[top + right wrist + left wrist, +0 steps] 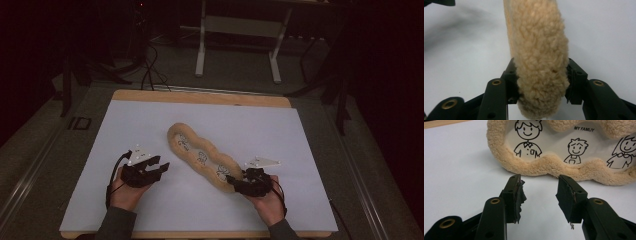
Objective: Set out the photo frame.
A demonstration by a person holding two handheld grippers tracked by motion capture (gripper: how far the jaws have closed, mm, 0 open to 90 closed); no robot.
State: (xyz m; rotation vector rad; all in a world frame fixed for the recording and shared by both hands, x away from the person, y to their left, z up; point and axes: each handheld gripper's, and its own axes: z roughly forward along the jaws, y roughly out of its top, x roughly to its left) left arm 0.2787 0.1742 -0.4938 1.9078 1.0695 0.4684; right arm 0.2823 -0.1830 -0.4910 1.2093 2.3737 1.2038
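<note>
- Jaws of the right gripper [541, 85] sit on either side of the fluffy frame [537, 57], at its near end; they seem to press its fleece, though the pile hides the contact.
- Left gripper [540, 195] jaws stand apart with nothing between them, the frame's wavy edge just beyond their tips.
- White mat [150, 125] lies beneath both.

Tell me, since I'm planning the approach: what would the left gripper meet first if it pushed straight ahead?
Probably the fluffy tan rim of the plush family picture frame, directly beyond the left gripper's open jaws.
</note>
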